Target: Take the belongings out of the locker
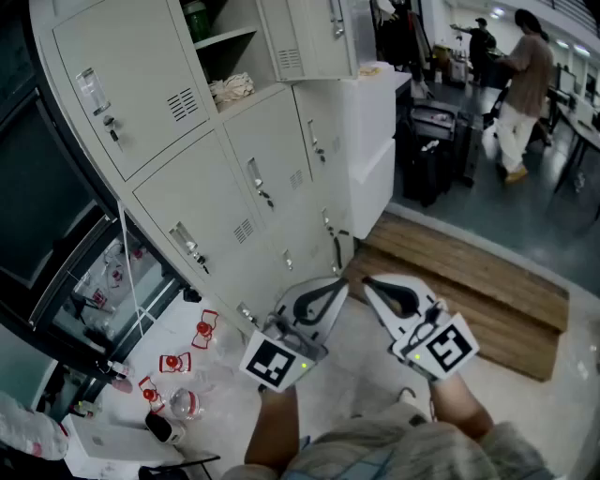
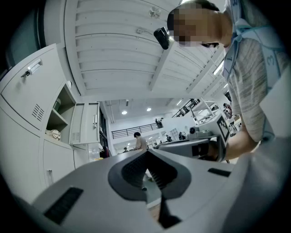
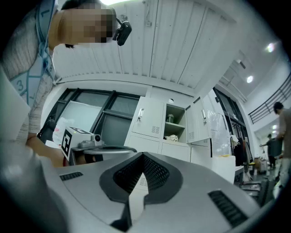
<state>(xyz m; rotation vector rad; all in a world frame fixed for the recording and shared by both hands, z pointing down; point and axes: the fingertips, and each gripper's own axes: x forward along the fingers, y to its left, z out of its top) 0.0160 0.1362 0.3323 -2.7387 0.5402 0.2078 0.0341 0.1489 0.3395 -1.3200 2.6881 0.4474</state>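
Far left, low on the floor (image 1: 234, 427), small red-and-white items (image 1: 174, 363) lie scattered at the foot of the grey locker bank (image 1: 159, 141). Up the bank now: one compartment (image 1: 230, 52) stands open, its door (image 1: 309, 37) swung out to the right. Inside, a green container (image 1: 195, 17) sits on the upper shelf and a cream bundle (image 1: 231, 89) lies on the level below; both are well apart from the tongs. Down to the middle: the left tongs (image 1: 336, 289) are held low in front of the lower doors, tips pressed together, nothing between them. Just beside them, the right tongs (image 1: 372, 285) match: closed tight and empty, the two tips near each other. Both point up and away from the person, toward the lockers. To the right, stacked white boxes (image 1: 375, 122) stand against the bank, a wooden pallet (image 1: 469, 281) lies on the floor, and far right a person (image 1: 520, 84) stands in the background.
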